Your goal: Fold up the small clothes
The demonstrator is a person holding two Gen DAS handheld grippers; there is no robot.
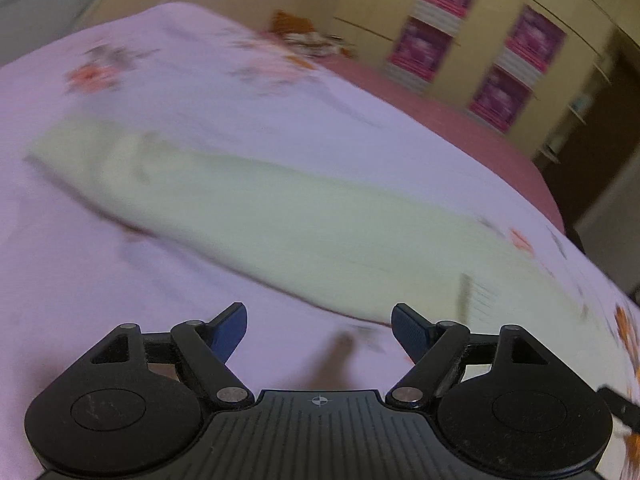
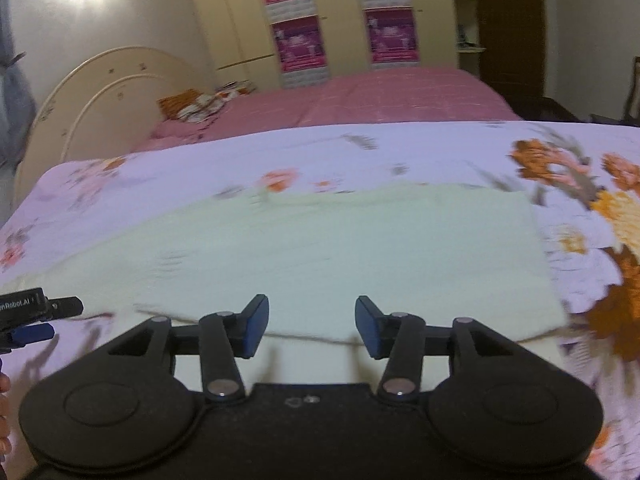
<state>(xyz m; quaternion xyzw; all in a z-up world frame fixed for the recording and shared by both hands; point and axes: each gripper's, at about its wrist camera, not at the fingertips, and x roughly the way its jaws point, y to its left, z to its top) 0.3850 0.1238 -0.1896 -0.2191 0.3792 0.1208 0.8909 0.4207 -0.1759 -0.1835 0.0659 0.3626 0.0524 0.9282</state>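
Observation:
A pale green garment (image 1: 280,216) lies flat on the lilac floral sheet (image 1: 120,280), folded into a long strip. In the right wrist view it (image 2: 340,256) fills the middle as a wide rectangle. My left gripper (image 1: 318,328) is open and empty, just short of the garment's near edge. My right gripper (image 2: 312,326) is open and empty, its fingers over the garment's near edge. The tip of the left gripper shows at the left edge of the right wrist view (image 2: 36,312). Both views are motion-blurred.
A pink bedspread (image 2: 380,96) covers the bed beyond the floral sheet, with a cream headboard (image 2: 100,92) at the left and a crumpled orange-patterned cloth (image 2: 196,106) near it. Cream wardrobes with pink posters (image 2: 300,44) stand behind. A dark doorway (image 2: 512,28) is at the right.

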